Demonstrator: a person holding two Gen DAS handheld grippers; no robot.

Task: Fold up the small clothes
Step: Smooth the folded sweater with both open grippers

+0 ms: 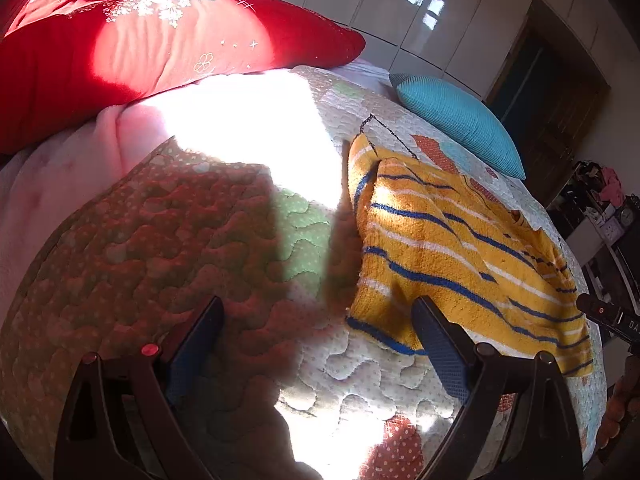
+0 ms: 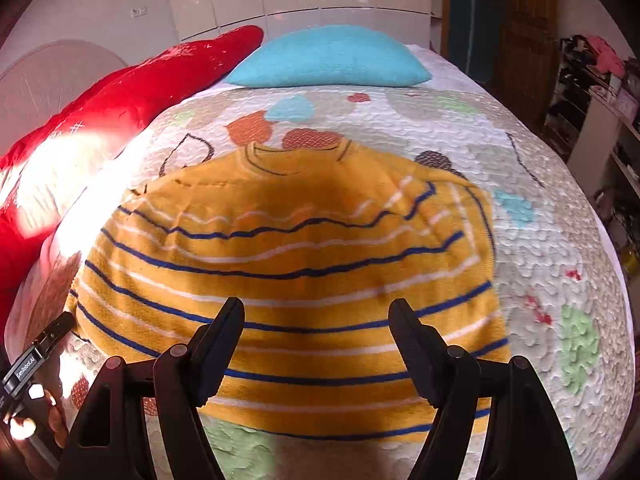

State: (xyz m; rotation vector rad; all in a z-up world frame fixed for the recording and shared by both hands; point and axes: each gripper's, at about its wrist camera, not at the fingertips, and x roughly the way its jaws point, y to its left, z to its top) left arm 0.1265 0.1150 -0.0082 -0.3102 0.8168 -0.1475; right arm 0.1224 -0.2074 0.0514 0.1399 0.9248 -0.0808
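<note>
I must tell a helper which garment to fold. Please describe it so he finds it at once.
On the quilted bedspread, in front of the turquoise pillow, lies a small sweater, spread flat. It alone is mustard yellow with thin blue and white stripes.

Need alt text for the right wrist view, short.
A yellow sweater with blue and white stripes lies flat on a patterned quilt, collar toward a teal pillow. The open right claw hovers over its hem, empty. A red pillow lies at left.
</note>
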